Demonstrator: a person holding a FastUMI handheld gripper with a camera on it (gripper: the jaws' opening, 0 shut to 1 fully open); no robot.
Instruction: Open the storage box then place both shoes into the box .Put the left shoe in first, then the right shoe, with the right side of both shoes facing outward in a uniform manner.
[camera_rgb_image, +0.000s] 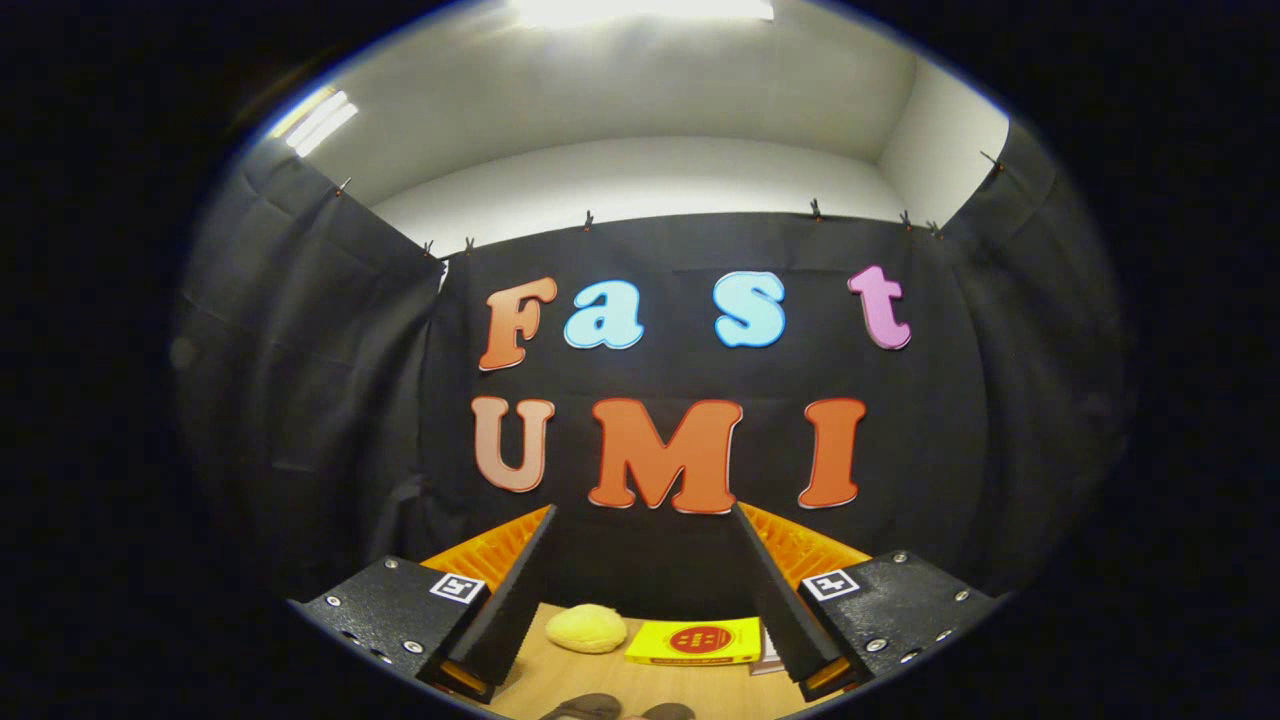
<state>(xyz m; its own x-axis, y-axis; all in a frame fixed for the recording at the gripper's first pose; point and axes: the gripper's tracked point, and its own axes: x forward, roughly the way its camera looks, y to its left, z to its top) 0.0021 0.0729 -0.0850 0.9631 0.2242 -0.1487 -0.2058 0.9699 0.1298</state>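
Observation:
My gripper (642, 520) is held up high and level, facing the booth's black cloth wall, with its two fingers (515, 590) spread wide and nothing between them. Far below, on the wooden table (590, 680), the dark tops of two shoes (615, 709) peek in between the fingers, close to me. They are mostly cut off, so I cannot tell left from right.
On the table beyond the shoes lie a pale yellow rounded object (586, 628) and a flat yellow box with a red mark (695, 641). A small pale item (765, 656) sits beside the yellow box by the right finger.

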